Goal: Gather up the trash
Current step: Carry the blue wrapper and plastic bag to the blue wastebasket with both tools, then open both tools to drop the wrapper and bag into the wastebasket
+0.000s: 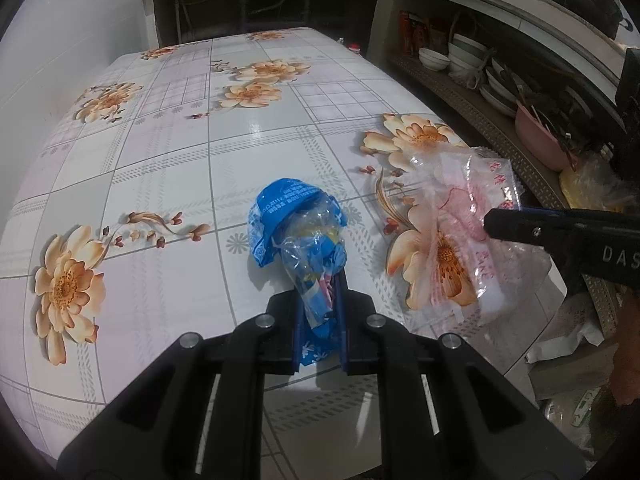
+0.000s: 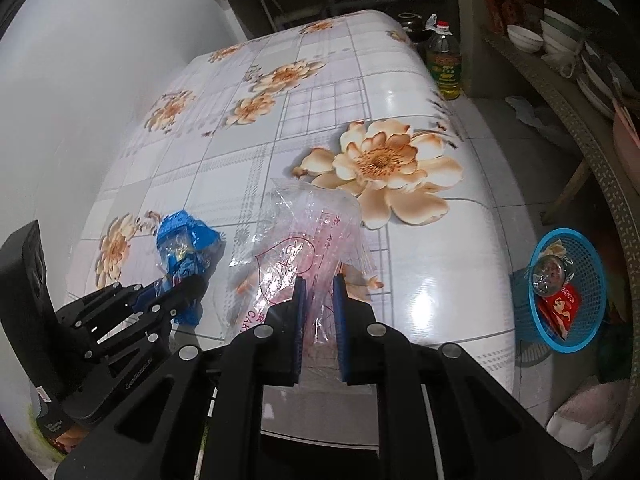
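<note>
Left wrist view: left tool [image 1: 320, 292] grips blue wrapper [image 1: 296, 224]; right tool [image 2: 319, 284] pinches clear bag [image 2: 304, 232].

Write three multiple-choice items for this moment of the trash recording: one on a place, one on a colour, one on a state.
1. Where is the basket?
A. On the table
B. Off the table's right edge, lower down
C. On the shelf with bowls

2. What colour is the wrapper in the left tool?
A. Blue
B. Green
C. Yellow

3. What is the right tool doing?
A. Standing wide open over bare table
B. Closed on the clear bag with pink print
C. Closed on a bottle

Answers:
1 B: in the right wrist view the basket sits beyond the table edge, lower down, with trash inside.
2 A: crumpled blue plastic sits between its fingers.
3 B: the bag's film is pinched between its blue pads.
</note>
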The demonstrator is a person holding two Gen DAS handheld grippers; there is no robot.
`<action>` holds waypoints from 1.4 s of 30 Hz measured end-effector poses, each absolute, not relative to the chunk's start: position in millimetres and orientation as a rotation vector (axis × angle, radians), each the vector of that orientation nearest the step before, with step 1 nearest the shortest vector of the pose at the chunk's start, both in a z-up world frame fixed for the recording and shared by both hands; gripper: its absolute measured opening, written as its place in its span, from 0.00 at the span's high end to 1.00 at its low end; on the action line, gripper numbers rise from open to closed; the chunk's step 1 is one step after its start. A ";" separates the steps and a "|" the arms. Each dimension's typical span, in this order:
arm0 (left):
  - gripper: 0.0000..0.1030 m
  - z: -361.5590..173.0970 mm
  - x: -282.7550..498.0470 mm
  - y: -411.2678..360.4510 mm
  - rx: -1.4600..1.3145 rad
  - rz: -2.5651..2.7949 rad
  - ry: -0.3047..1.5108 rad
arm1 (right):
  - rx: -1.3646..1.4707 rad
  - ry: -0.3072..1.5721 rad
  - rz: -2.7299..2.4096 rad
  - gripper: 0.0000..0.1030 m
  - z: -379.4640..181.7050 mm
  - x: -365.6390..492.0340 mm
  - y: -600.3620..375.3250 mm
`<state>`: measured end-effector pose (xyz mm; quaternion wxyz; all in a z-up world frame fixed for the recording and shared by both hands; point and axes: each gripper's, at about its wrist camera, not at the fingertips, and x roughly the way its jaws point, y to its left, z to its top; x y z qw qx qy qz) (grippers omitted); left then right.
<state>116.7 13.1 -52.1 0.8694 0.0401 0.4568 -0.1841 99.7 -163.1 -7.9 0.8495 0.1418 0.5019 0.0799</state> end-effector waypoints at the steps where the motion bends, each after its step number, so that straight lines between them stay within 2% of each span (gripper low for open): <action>1: 0.89 -52.1 116.8 13.1 0.085 -0.386 0.954 | 0.304 1.053 0.165 0.87 -6.9 99.1 -165.0; 14: 0.89 -22.9 120.2 -19.2 0.132 -0.480 0.895 | 0.428 0.965 0.097 0.87 -0.7 79.4 -206.5; 22: 0.89 0.5 129.1 -112.9 0.204 -0.697 0.899 | 0.642 0.830 -0.110 0.87 -10.1 29.3 -319.3; 26: 0.89 0.3 131.6 -173.5 0.261 -0.802 0.919 | 0.765 0.796 -0.285 0.87 -37.7 -6.0 -387.5; 30: 0.89 -7.7 131.5 -224.3 0.293 -0.884 0.964 | 0.868 0.833 -0.456 0.87 -90.1 -29.9 -443.2; 37: 0.89 -32.7 128.1 -283.7 0.360 -0.939 1.039 | 0.983 0.883 -0.577 0.87 -178.0 -15.6 -510.1; 40: 0.89 -39.7 128.8 -300.6 0.379 -0.945 1.061 | 0.972 0.891 -0.620 0.83 -207.9 -0.6 -529.9; 42: 0.89 -42.8 129.4 -310.2 0.394 -0.948 1.065 | 0.967 0.911 -0.643 0.66 -229.4 9.7 -541.0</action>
